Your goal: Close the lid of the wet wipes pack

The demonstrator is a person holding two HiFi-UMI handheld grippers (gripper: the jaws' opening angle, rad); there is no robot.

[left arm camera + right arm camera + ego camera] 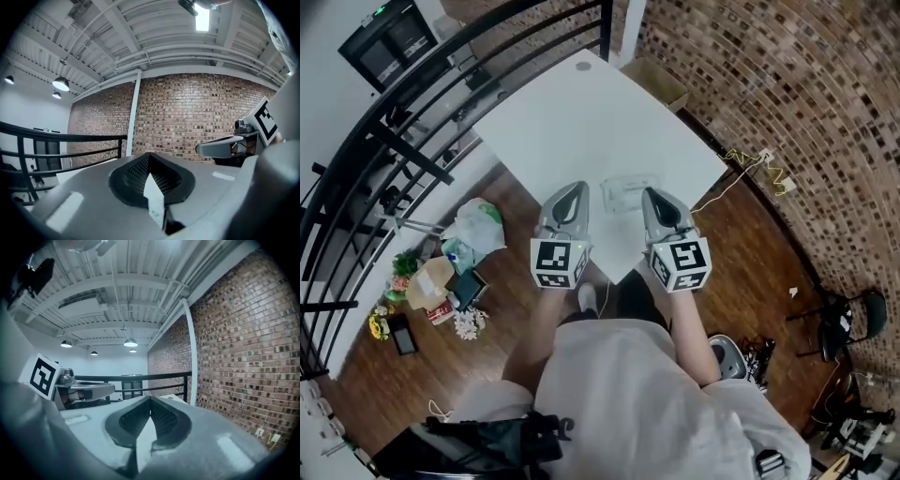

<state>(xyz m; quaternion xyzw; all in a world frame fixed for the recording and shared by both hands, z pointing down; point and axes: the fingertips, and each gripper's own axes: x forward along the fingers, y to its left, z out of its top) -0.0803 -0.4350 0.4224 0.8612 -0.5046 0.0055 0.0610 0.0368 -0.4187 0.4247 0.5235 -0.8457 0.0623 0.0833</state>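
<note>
Jaws were together and empty on left gripper (571, 189) and right gripper (650, 193), so pressing pack (626, 193) near counter's (581, 122) near corner could've slid it off.

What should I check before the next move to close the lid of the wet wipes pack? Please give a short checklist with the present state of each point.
1. Wet wipes pack lies on the white table, between the two tools: ok.
2. Lid position, open or shut: cannot tell; the pack is too small in the head view.
3. Left tool is empty, jaws together: ok.
4. Right tool is empty, jaws together: ok.
5. Tools aimed at the pack: not ok; both gripper views look level at the brick wall, and the pack is not in either view.
</note>
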